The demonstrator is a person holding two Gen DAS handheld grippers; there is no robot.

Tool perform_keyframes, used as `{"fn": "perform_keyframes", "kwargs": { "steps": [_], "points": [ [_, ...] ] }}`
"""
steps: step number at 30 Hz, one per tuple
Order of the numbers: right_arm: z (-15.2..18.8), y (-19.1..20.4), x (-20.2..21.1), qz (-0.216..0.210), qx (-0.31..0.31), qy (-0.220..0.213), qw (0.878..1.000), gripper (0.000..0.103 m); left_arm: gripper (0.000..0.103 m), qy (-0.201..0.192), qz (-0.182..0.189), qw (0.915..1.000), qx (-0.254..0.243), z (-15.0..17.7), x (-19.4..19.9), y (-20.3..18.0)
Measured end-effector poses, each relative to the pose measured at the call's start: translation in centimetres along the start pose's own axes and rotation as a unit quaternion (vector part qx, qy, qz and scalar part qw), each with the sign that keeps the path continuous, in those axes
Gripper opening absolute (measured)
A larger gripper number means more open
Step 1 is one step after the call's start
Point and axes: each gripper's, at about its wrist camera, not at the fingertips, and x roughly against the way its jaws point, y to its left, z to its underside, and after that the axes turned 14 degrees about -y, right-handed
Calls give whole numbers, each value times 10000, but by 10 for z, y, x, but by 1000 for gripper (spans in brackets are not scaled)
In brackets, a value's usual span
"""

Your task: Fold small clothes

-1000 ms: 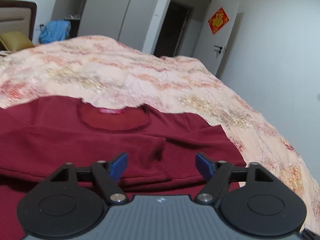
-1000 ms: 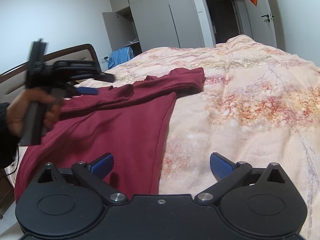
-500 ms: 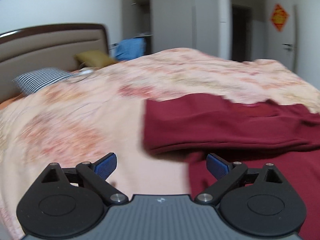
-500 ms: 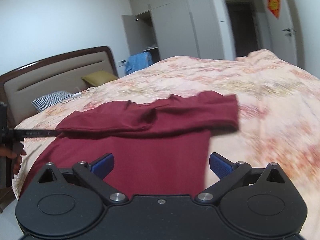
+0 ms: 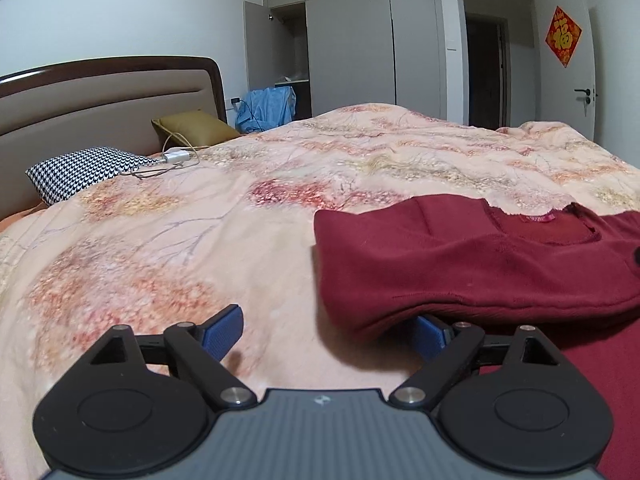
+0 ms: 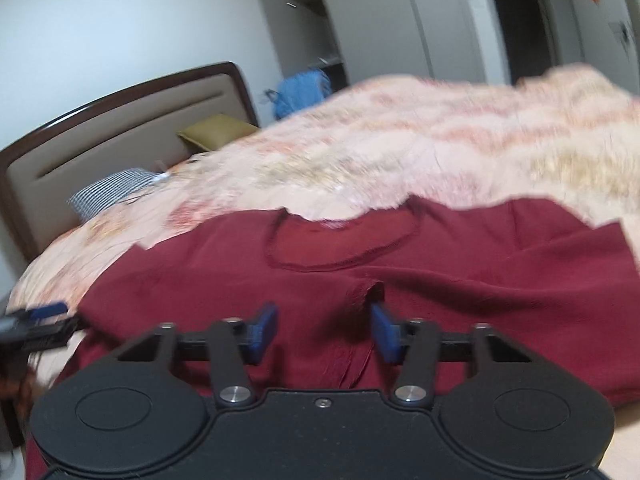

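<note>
A dark red long-sleeved top (image 5: pixel 460 264) lies flat on the bed with its sleeves folded across the chest; it fills the middle of the right wrist view (image 6: pixel 360 280), neckline away from me. My left gripper (image 5: pixel 326 330) is open and empty, low at the top's left folded edge, with its right fingertip (image 5: pixel 430 334) under the lifted fold. My right gripper (image 6: pixel 324 332) is open and empty, just above the sleeve cuff (image 6: pixel 366 292) at the chest. The left gripper also shows at the left edge of the right wrist view (image 6: pixel 40 320).
The floral peach bedspread (image 5: pixel 200 240) covers the bed. A houndstooth pillow (image 5: pixel 80 172), a charger with cable (image 5: pixel 174 158) and an olive cushion (image 5: pixel 196 128) lie by the headboard (image 5: pixel 100 96). A wardrobe and a doorway stand beyond.
My left gripper has swung left from the chest to the top's left edge. My right gripper has moved from the right side of the bed to over the chest, its jaws narrower.
</note>
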Motion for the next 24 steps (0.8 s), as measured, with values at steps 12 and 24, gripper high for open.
{"fn": "perform_keyframes", "kwargs": {
  "steps": [12,24],
  "points": [
    [0,-4,4,78,241,-261,9993,7,33,-220,-271,9960,-826,-7,-2,-3],
    [8,-4,14,221,278,-58,9994,25,34,412,-331,9984,206,5,10,38]
  ]
}}
